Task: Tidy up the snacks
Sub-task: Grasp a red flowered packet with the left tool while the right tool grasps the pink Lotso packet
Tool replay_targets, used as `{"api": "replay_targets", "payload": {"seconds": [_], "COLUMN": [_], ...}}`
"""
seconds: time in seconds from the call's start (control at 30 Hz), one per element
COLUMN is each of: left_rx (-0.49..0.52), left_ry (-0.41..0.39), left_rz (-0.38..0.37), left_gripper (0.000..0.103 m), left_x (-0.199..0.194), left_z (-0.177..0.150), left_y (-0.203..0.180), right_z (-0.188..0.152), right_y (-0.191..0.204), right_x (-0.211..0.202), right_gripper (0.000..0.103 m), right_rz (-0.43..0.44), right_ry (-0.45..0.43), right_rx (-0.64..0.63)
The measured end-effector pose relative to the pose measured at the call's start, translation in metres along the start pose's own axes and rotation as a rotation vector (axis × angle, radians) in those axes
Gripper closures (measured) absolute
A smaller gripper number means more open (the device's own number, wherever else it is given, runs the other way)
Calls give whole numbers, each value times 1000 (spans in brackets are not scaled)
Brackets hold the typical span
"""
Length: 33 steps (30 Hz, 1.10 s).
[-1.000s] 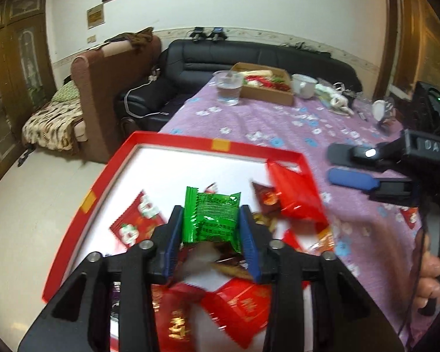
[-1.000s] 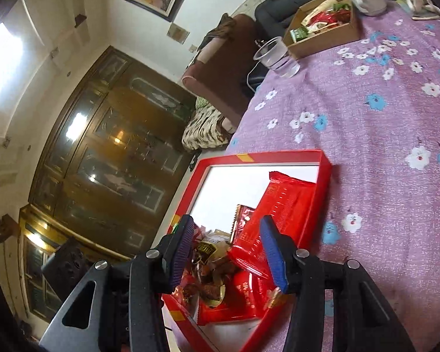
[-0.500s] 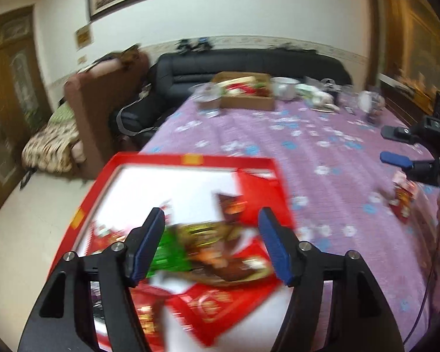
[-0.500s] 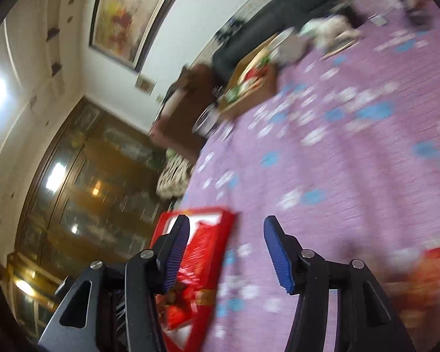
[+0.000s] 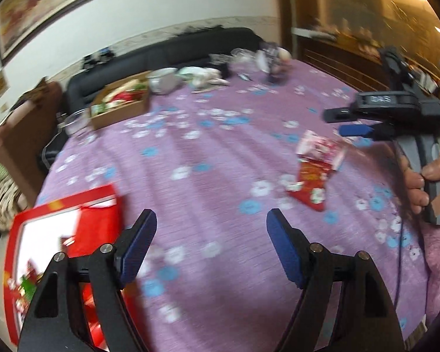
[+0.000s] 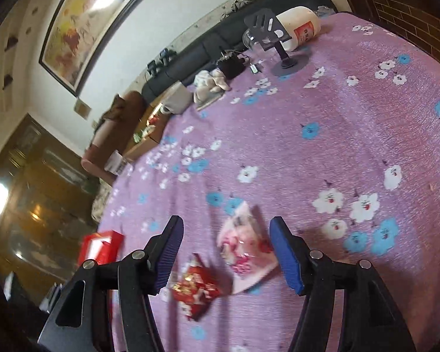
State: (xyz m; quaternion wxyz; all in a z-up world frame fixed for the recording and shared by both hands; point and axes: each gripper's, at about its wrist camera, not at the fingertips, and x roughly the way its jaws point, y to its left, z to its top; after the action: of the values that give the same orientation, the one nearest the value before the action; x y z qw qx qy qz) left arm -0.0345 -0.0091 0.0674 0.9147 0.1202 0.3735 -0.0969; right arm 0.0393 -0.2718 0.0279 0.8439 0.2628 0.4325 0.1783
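Snacks sit in two places: a red tray [image 5: 58, 205] at the near left corner of the floral tablecloth [image 5: 220, 152] holds red and green packets, while a pink packet [image 6: 246, 243] and a red packet [image 6: 195, 289] lie loose on the cloth, touching or overlapping. The left gripper [image 5: 211, 246] hangs spread and empty over bare cloth just beside the tray, and the right gripper [image 6: 226, 252] is spread wide above the two loose packets, gripping neither. Far back, a cardboard box [image 5: 118, 107] holds more snacks, blurred.
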Motion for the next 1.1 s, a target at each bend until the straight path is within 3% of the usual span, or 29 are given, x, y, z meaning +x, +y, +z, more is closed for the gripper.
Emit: {"api": "replay_targets", "payload": {"seconds": [0.4,0.67,0.83,0.9,1.0,1.03,1.1], "left_rx": [182,231,203,183,160,157,158], "left_ry": [51,94,146,164,143,142,140], "left_rz": [-127,-200,-251,-282,-302,-307,-310], "left_gripper": [26,26,26,30,52,54,55], "left_x": [45,70,89,95,96,96,96], "left_z": [28,32,32,31,32,33,32], "left_y": [-66,-90,-90,-87,-82,-81,-81], "right_z": [-13,-16,-21,-24,-27,-28,-27], "right_y": [12,19,30,33,38,39,37], "right_x": [33,36,41,42,45,46,45], "right_gripper": [39,39,42,45,55,60,62], "right_rz": [-113,-164,-232,-266,-330,-355,-355], "right_ry": [99,96,95,91,84,80,80], "right_rx": [-111,-175,-263,-296,-348,-364,-358]}}
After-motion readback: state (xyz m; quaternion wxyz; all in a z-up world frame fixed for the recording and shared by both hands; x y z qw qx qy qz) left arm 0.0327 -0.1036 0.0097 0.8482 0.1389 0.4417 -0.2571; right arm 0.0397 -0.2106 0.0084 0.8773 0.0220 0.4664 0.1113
